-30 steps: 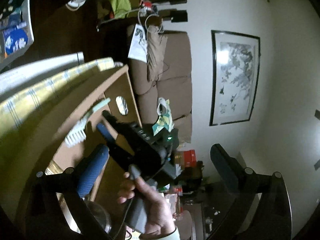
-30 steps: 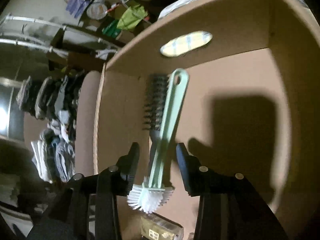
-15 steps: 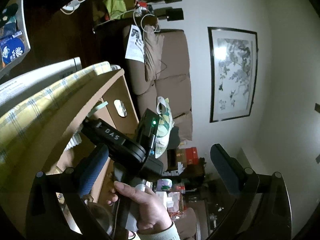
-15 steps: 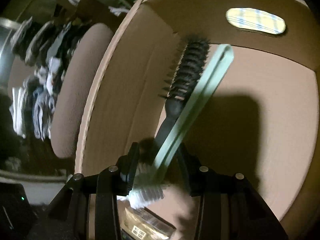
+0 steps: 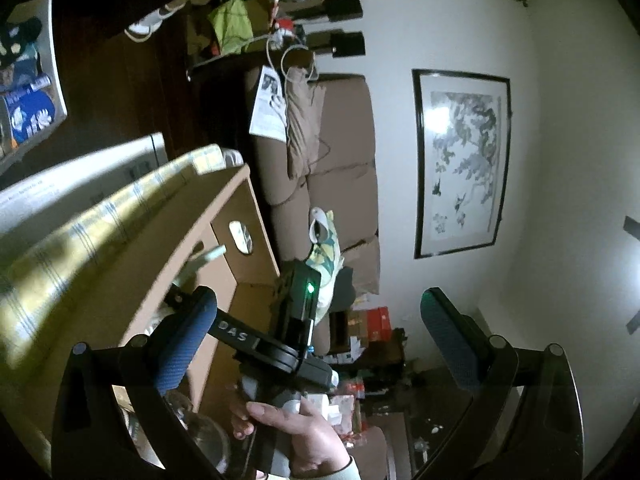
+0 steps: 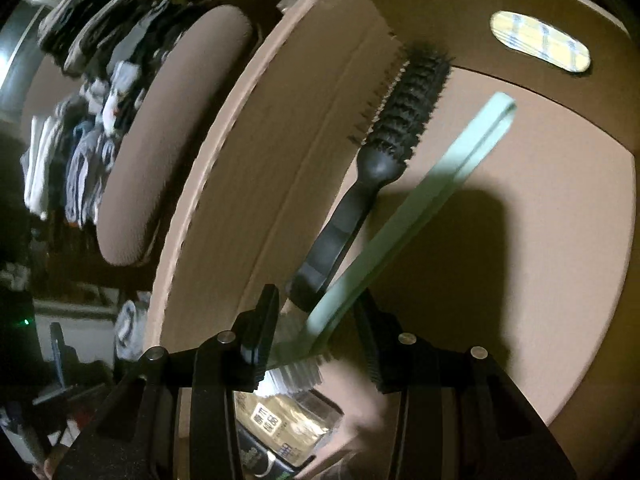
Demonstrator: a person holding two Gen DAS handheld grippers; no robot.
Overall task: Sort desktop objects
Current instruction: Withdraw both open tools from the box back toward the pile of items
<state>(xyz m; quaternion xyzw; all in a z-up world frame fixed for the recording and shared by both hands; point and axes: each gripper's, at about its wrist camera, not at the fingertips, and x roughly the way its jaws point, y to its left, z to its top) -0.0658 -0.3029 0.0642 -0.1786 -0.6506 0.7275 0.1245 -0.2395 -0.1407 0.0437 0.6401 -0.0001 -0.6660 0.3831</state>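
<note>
Gripping the green brush (image 6: pixel 408 216), right claw (image 6: pixel 316 344) sits inside the cardboard box (image 6: pixel 256 128); left claw (image 5: pixel 316 340) released

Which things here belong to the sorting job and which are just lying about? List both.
Job: right gripper, green brush, black hairbrush, cardboard box, gold packet.
Lying about: sofa, framed picture, stacked clothes.
</note>
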